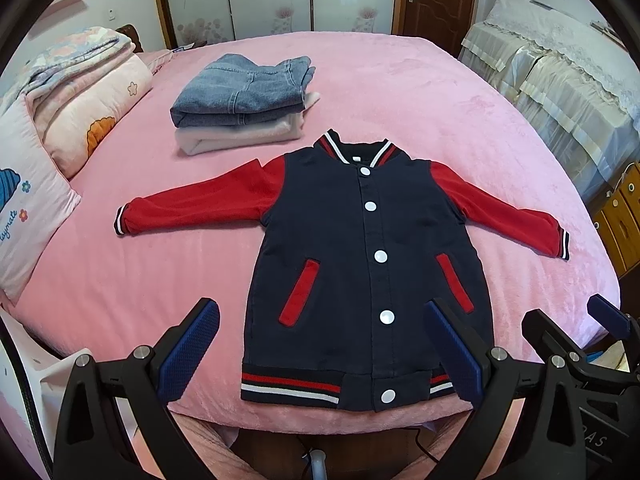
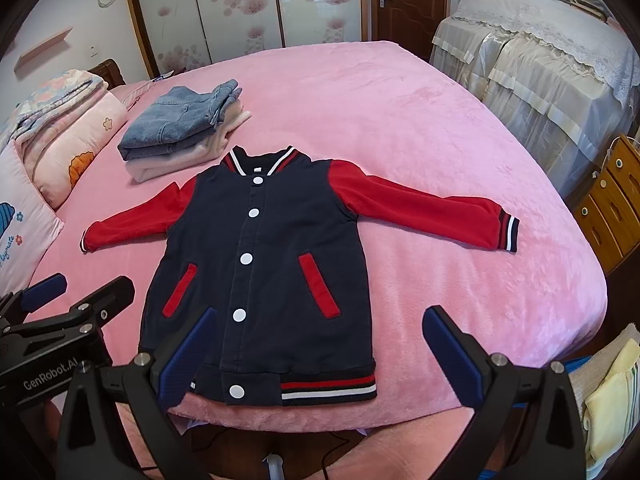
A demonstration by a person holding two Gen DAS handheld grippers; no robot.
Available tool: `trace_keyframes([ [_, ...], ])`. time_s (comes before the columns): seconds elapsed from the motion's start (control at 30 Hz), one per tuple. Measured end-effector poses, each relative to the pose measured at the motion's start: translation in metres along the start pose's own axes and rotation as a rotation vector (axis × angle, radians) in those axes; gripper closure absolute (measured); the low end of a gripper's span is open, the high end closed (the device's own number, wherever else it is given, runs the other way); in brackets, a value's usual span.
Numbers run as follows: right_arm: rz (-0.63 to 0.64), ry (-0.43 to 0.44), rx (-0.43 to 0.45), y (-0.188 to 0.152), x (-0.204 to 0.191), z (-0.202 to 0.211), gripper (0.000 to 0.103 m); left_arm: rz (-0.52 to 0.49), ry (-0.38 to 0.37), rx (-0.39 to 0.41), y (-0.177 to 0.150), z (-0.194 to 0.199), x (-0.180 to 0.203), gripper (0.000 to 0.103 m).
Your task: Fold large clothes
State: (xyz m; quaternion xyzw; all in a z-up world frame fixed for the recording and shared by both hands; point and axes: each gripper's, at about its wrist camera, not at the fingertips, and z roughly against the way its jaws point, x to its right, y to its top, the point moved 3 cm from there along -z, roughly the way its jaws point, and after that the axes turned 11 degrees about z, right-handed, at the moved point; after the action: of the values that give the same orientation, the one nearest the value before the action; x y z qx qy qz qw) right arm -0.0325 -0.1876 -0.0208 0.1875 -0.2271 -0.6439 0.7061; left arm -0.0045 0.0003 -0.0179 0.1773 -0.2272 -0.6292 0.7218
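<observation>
A navy jacket [image 1: 360, 248] w/ red sleeves lies flat and face up on the pink bed [image 1: 440, 92], snapped shut down the front, collar [image 1: 356, 152] toward the far side and striped hem [image 1: 292, 386] at the near edge of the mattress. Both sleeves are spread out to the sides — the one on the view's left [image 1: 196, 204] reaches toward the pillows, the other [image 1: 504, 216] toward the dresser side. Two red pocket welts sit either side of the white snaps.

Left tool [image 1: 320, 348] hovers above the hem end of the jacket, jaws spread wide, nothing between them; its blue-padded fingers [image 1: 188, 352] frame the lower body of the garment w/o touching it, as far as can be seen. Right tool [image 2: 320, 356] is likewise wide open and holds nothing, hanging over the near right part of the hem; one finger overlaps the jacket in view, the other is over bare blanket. Each tool shows at the edge of the other's camera, so they sit just beside each other.

Behind the collar, near but apart — a folded stack: jeans [image 1: 244, 92] on top of a pale folded garment [image 1: 240, 136]. Folded quilts and pillows [image 1: 80, 96] lie along the bed's left side. Lace-covered furniture [image 2: 540, 60] stands to the right, a wooden door [image 2: 404, 0] at the back.
</observation>
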Motion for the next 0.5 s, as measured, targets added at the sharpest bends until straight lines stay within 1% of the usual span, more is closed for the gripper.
trace_keyframes([
  [0.13, -0.004, 0.001, -0.003, 0.001, 0.000, 0.001, 0.001, -0.004, 0.002, 0.001, 0.000, -0.001, 0.002, 0.003],
  [0.3, -0.005, 0.002, -0.003, 0.001, 0.000, 0.000, 0.001, 0.000, -0.010, -0.018, 0.002, -0.006, 0.003, 0.003],
  [0.5, -0.010, 0.007, -0.014, 0.004, 0.003, -0.004, 0.001, -0.010, -0.002, -0.031, 0.005, -0.014, 0.007, 0.003],
])
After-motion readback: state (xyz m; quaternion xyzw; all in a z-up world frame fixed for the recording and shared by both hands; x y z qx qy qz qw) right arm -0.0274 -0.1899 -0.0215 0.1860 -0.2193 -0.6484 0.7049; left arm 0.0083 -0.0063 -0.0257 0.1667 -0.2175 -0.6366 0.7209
